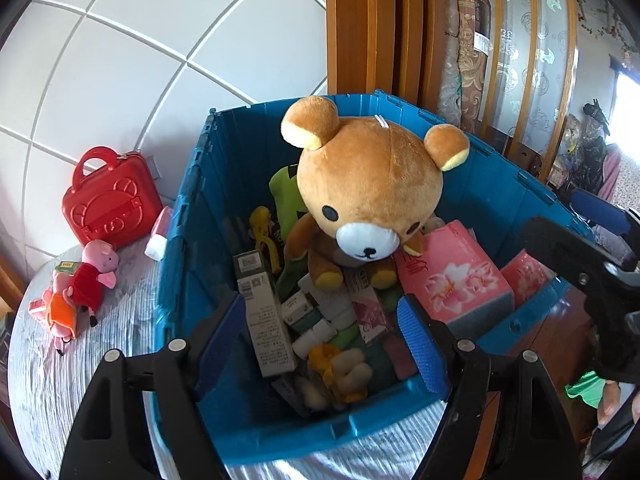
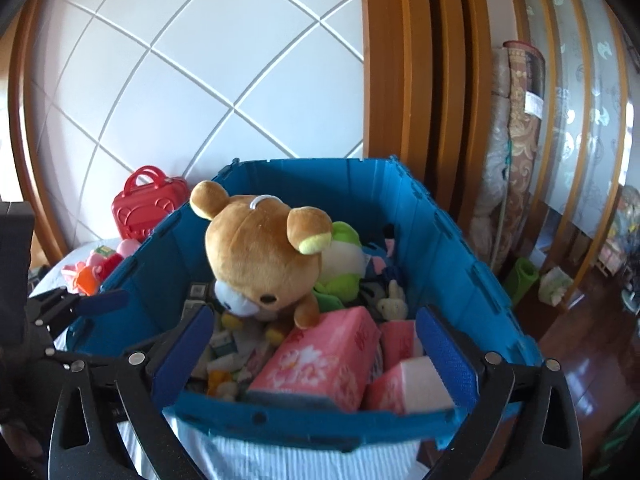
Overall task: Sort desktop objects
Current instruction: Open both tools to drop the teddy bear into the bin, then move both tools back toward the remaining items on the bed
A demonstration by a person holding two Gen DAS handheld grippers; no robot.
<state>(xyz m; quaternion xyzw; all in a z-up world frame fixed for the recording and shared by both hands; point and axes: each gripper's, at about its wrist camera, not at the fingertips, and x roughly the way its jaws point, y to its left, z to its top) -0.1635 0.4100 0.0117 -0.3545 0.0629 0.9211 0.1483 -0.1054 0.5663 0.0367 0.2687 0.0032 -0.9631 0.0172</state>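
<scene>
While both tongs point(image 1: 322, 342) point(image 2: 316, 356) gape, bear point(image 1: 368, 192) in blue crate point(image 1: 192, 208), possibly upright

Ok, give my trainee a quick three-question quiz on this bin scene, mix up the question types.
1. True or false: the brown bear sits inside the blue bin.
2. What lies outside the bin beside the red case? A) pig plush toys B) scissors C) a mug
3. Fill in: both the left tongs and right tongs are ____.

Key: 1 true; 2 A, the pig plush toys; 3 open, holding nothing.
</scene>
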